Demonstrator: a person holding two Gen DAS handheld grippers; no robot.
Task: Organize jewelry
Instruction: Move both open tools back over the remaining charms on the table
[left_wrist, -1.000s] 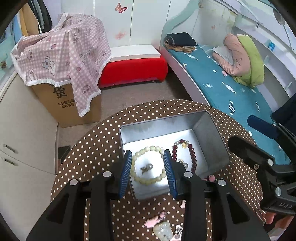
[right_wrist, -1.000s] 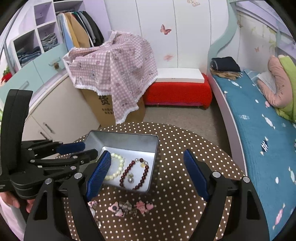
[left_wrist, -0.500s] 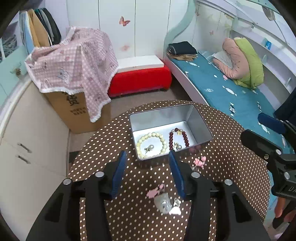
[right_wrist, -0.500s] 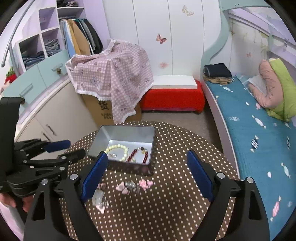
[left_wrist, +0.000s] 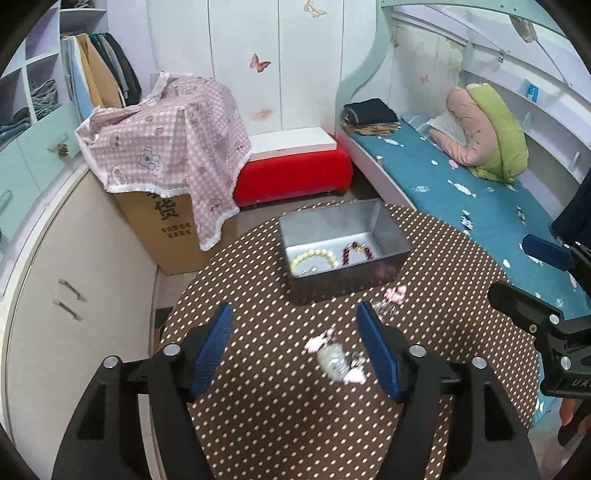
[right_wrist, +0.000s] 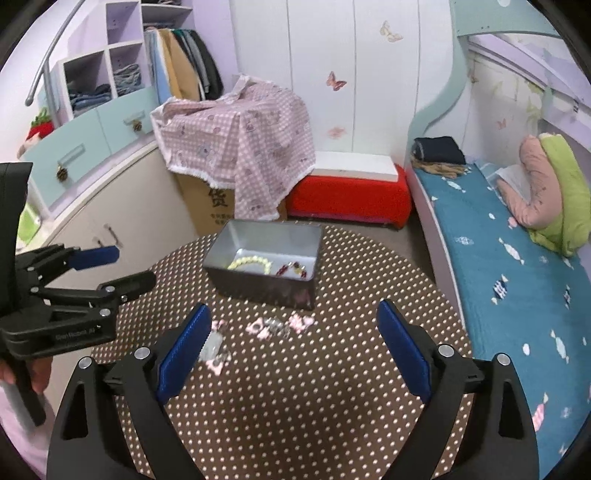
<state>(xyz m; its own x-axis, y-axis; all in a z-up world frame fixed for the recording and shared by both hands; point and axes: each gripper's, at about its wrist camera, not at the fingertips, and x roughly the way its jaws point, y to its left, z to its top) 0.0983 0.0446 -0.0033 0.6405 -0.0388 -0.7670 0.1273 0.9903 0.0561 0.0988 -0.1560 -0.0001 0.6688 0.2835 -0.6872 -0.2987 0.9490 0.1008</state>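
Note:
A grey metal tin (left_wrist: 347, 282) (right_wrist: 258, 290) stands on the round table with the brown dotted cloth (left_wrist: 258, 406). A pale green bead bracelet (left_wrist: 314, 256) (right_wrist: 251, 263) and a dark red bead bracelet (left_wrist: 356, 253) (right_wrist: 291, 269) lie inside it. Small pink and silver pieces (left_wrist: 334, 354) (right_wrist: 273, 326) lie loose on the cloth in front of the tin. My left gripper (left_wrist: 293, 321) hovers above them, its jaws opening with nothing between them. My right gripper (right_wrist: 293, 314) hangs beside it, wide and still opening, also empty.
Left of the table runs a cream cabinet (left_wrist: 74, 295). Behind the table stand a cardboard box under a pink checked cloth (left_wrist: 173, 147) and a red bench (left_wrist: 291, 173). A bed with a teal sheet (left_wrist: 461, 192) lies along the right.
Both grippers have drawn back and up from the tin, which now looks smaller and farther. The left jaws have widened a lot, the right jaws slightly. The bracelets stay in the tin.

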